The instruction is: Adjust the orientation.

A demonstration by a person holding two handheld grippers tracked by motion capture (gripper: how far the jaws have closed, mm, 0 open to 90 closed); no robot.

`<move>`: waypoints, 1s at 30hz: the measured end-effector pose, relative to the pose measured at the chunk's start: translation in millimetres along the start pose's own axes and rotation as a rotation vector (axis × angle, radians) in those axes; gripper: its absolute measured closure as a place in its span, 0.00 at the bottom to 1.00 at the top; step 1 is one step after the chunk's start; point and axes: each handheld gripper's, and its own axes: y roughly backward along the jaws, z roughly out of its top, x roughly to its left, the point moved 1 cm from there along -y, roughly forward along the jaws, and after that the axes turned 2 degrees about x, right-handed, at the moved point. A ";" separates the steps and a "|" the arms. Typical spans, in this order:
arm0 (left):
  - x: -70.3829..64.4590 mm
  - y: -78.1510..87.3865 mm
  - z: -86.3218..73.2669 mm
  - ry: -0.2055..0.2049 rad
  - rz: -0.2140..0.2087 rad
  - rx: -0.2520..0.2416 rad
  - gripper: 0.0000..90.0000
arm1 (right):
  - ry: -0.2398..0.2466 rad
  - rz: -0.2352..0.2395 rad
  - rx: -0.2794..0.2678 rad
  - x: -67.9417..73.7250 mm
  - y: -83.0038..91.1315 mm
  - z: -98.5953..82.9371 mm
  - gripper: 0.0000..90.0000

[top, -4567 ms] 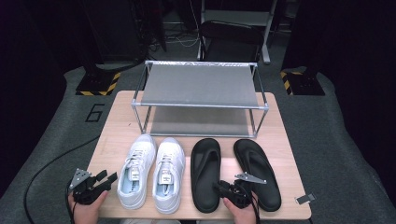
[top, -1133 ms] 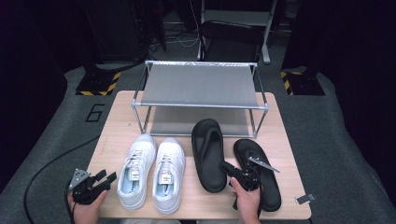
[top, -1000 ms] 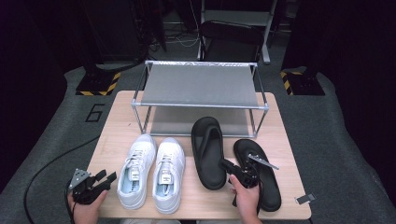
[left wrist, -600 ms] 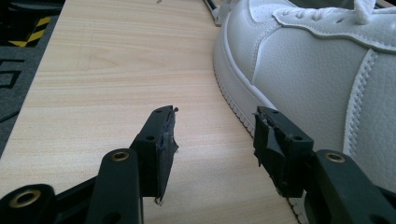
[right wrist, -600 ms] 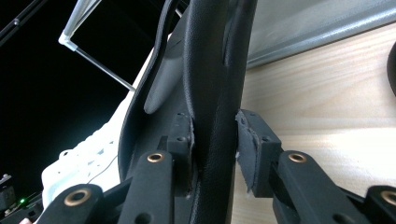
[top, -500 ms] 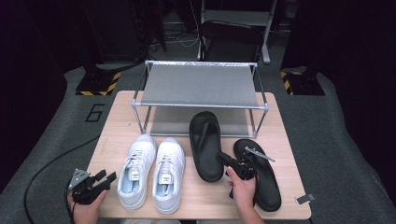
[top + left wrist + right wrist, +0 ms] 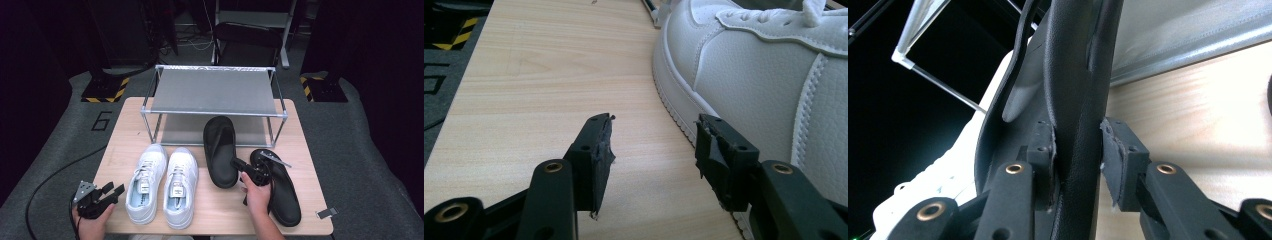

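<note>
A black sandal point(image 7: 220, 150) lies on the wooden table point(image 7: 125, 125) with its toe at the lower shelf of a metal shoe rack point(image 7: 215, 90). My right gripper point(image 7: 239, 166) is shut on its heel edge. In the right gripper view the jaws clamp that black sandal point(image 7: 1073, 60) from both sides, and the right gripper point(image 7: 1077, 150) points toward the rack point(image 7: 1188, 25). Its mate point(image 7: 280, 190) lies at the right by my hand. My left gripper point(image 7: 112, 191) rests open at the front left. In its own view the left gripper point(image 7: 654, 145) is beside a white sneaker point(image 7: 764, 75).
Two white sneakers point(image 7: 146, 182) point(image 7: 180, 185) stand side by side left of the sandals. The rack's top shelf is bare. A small tag point(image 7: 325, 212) lies at the table's front right corner. Dark floor with striped tape surrounds the table.
My right gripper has moved the left sandal forward from beside its mate, so its toe now reaches the rack. The left gripper has stayed put.
</note>
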 end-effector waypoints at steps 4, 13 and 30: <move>0.1 -0.1 0.0 0.000 -0.002 0.001 0.54 | -0.011 -0.008 0.000 -1.7 -10.8 3.8 0.75; 0.3 -0.2 -0.7 0.011 -0.002 -0.012 0.54 | -0.013 -0.025 -0.005 -9.1 -45.9 15.6 0.75; 2.7 1.7 -2.6 0.020 0.015 -0.010 0.54 | -0.018 -0.068 -0.009 -13.2 -102.6 52.2 0.75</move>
